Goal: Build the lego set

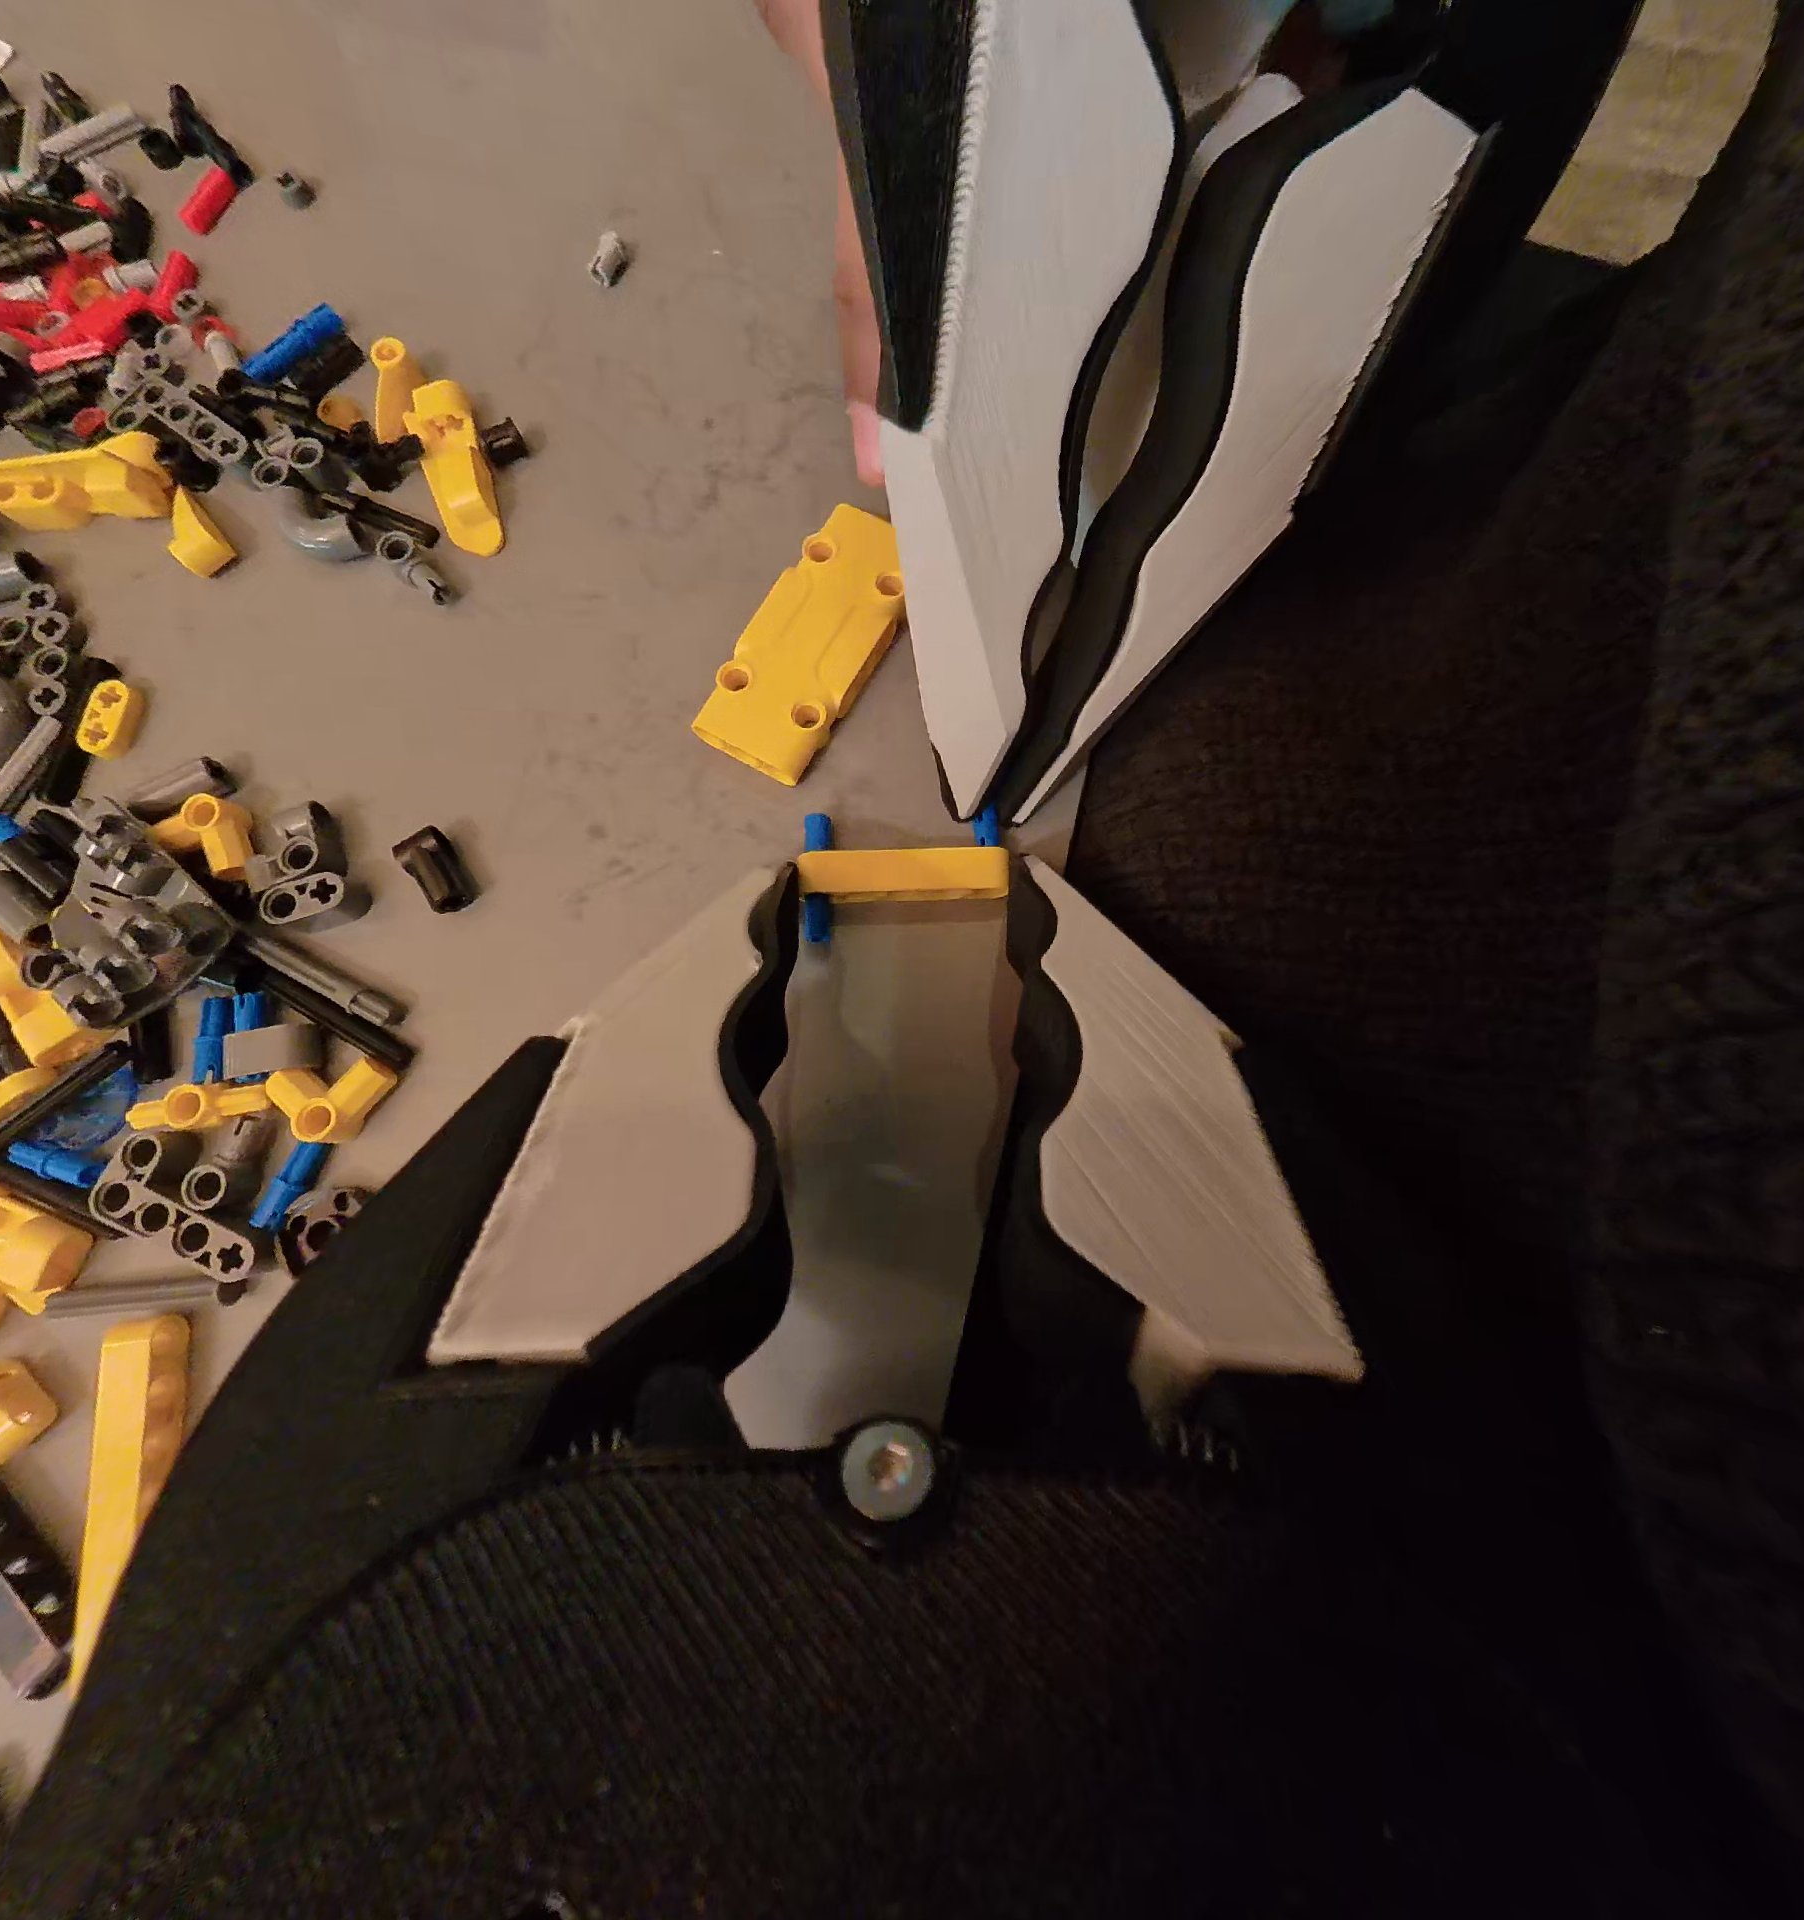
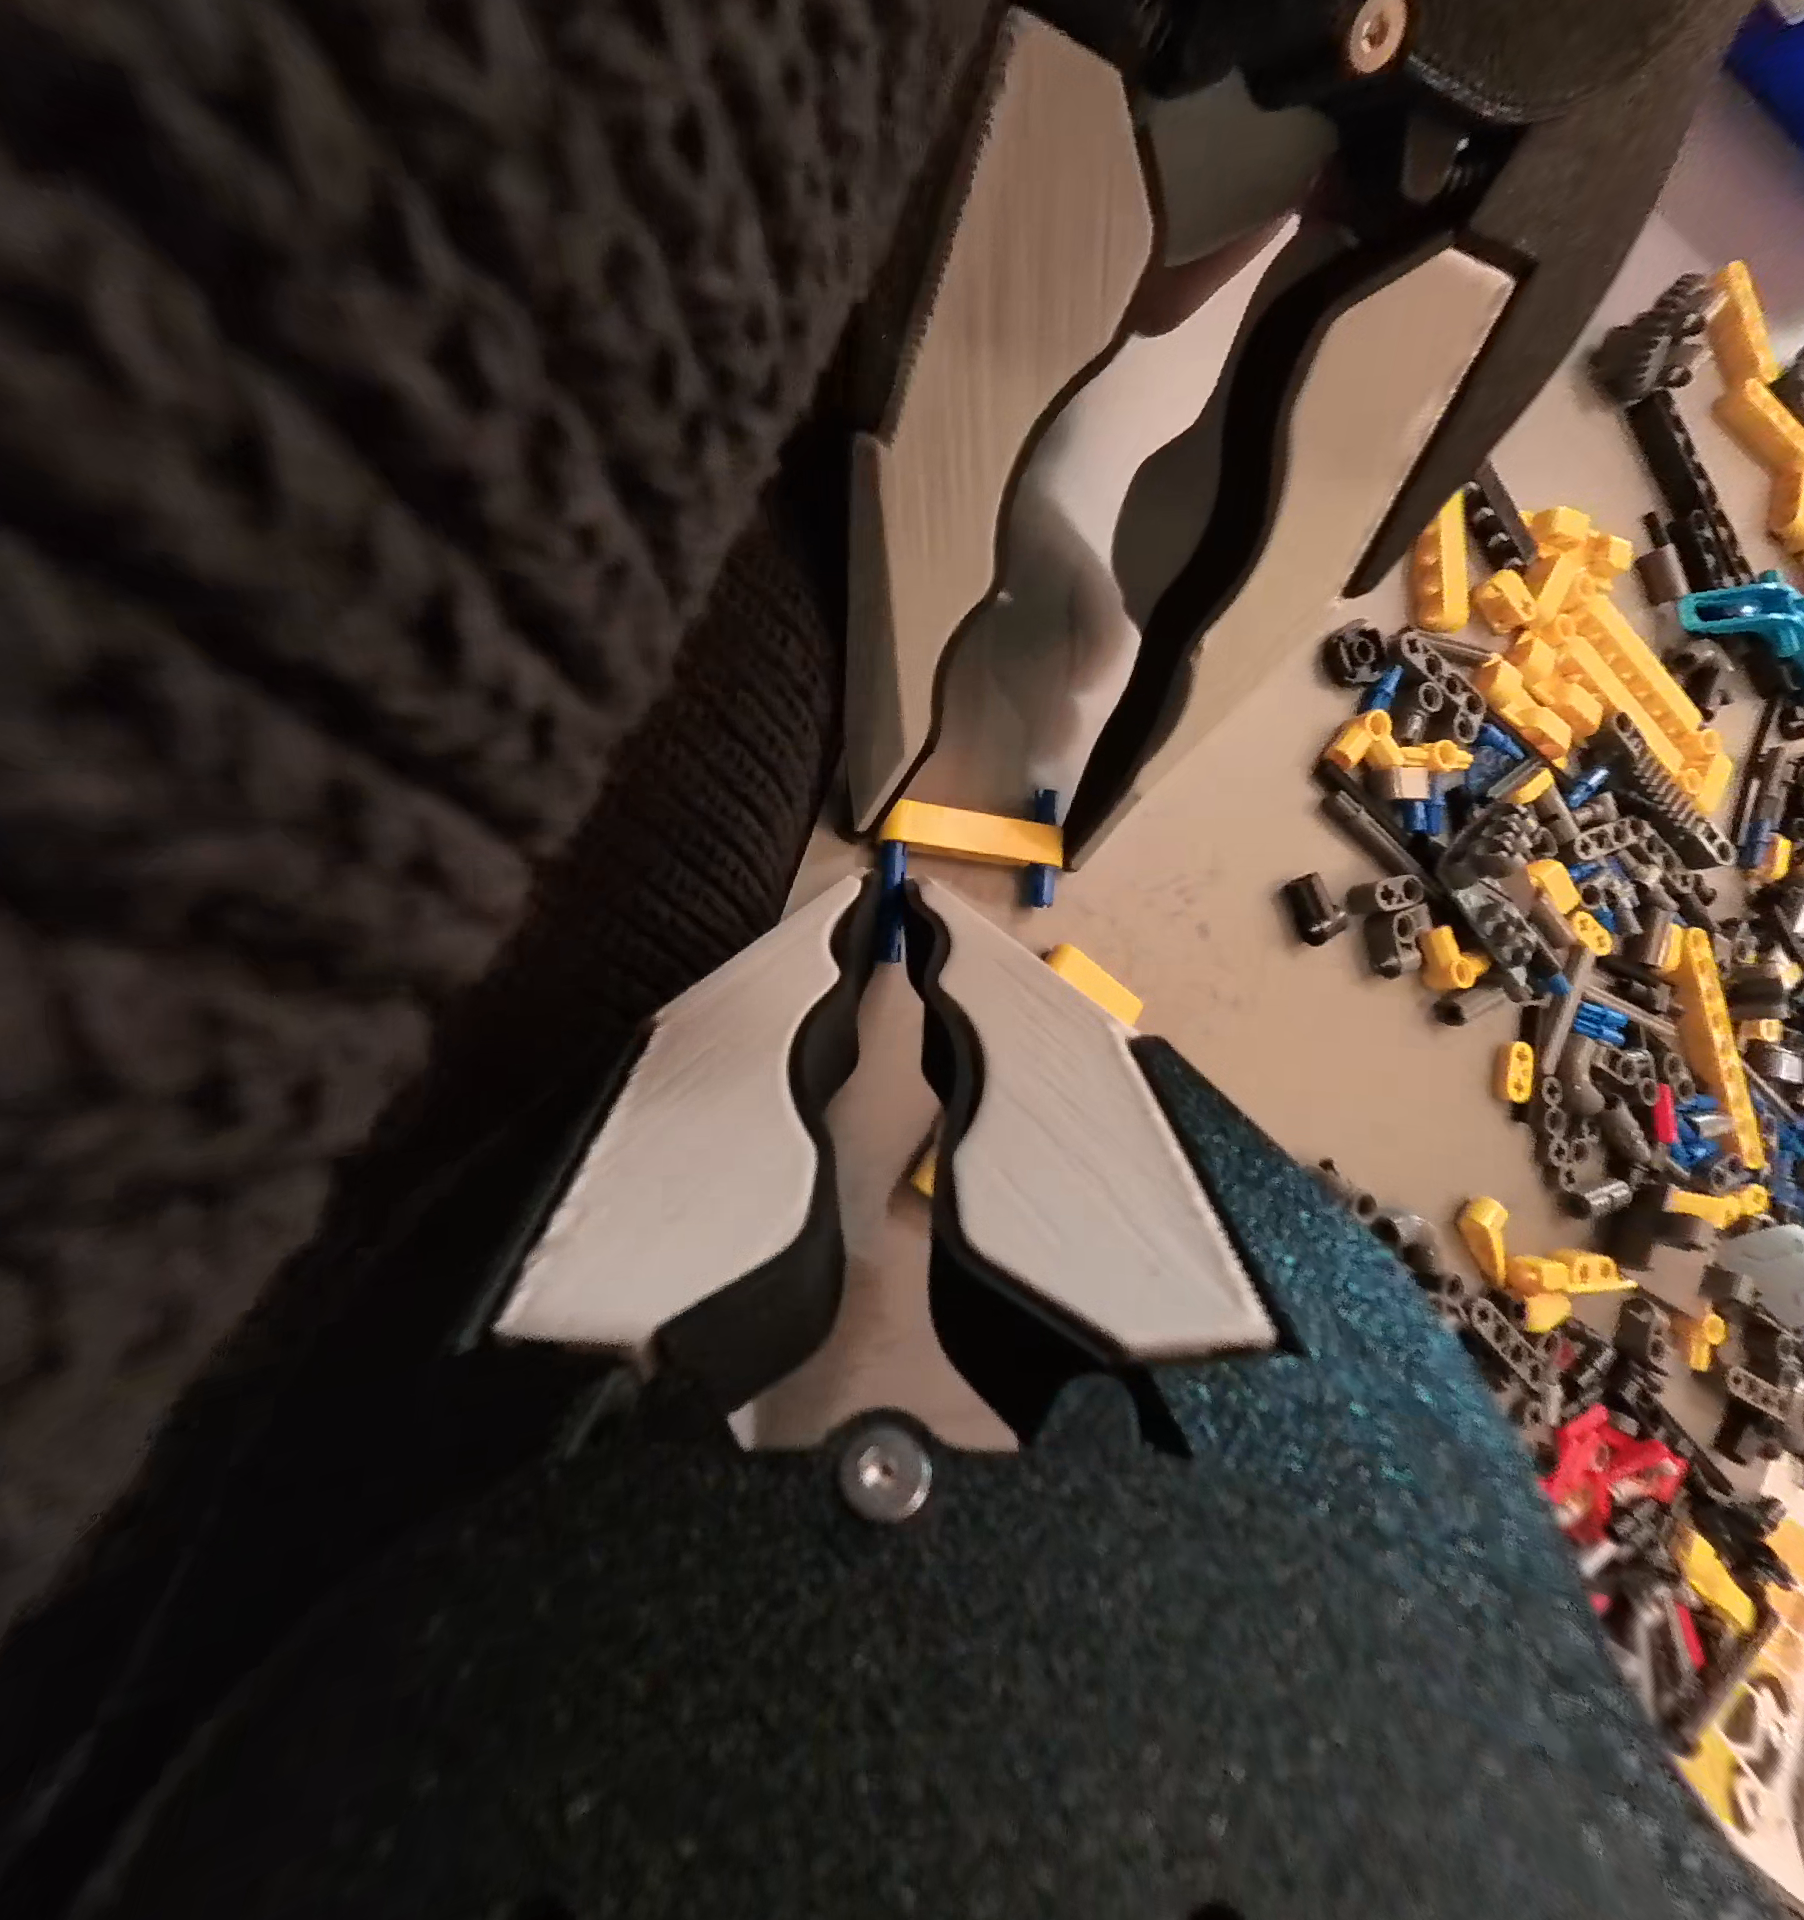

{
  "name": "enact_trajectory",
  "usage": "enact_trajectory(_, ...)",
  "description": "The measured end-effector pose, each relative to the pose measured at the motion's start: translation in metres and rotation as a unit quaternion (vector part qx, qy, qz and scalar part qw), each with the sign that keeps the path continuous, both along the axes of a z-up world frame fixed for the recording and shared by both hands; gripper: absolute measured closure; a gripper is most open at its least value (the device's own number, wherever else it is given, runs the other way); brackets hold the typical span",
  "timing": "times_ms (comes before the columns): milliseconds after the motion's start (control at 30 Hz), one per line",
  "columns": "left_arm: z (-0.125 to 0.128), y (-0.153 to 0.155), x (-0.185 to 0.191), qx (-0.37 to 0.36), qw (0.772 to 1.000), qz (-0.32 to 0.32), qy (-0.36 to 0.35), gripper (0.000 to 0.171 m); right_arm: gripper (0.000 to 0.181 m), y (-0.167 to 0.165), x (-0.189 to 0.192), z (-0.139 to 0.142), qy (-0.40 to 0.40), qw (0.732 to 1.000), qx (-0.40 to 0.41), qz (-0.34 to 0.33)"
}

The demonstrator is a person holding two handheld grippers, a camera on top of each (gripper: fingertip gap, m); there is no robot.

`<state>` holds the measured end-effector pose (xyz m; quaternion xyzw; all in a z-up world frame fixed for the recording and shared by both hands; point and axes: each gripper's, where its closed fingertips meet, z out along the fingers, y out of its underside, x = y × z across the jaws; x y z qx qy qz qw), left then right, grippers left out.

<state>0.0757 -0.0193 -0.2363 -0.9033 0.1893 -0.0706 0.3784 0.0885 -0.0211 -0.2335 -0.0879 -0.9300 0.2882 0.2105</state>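
left tool clamps yellow beam by its ends; right tool pinches blue pin at one end, above grey worktop.

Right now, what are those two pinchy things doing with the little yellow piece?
A person is building a Lego set with two hand-held grippers. The left gripper holds a small yellow beam by its ends, with a blue pin already through one end. The right gripper pinches a second blue pin at the beam's other end. Loose pieces lie scattered on the grey table.
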Motion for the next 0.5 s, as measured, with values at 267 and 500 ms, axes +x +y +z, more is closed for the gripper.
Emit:
enact_trajectory(267,-0.0003,-0.0006,0.0000,-0.006,0.999,0.027,-0.022,0.133,0.178,-0.0013,0.0001,-0.0006,-0.071,0.996,-0.051,-0.008)
enact_trajectory(500,-0.0005,-0.0008,-0.0003,-0.017,0.999,0.035,-0.023,0.133,0.178,-0.0021,0.0005,-0.0009,-0.159,0.980,-0.102,-0.057)
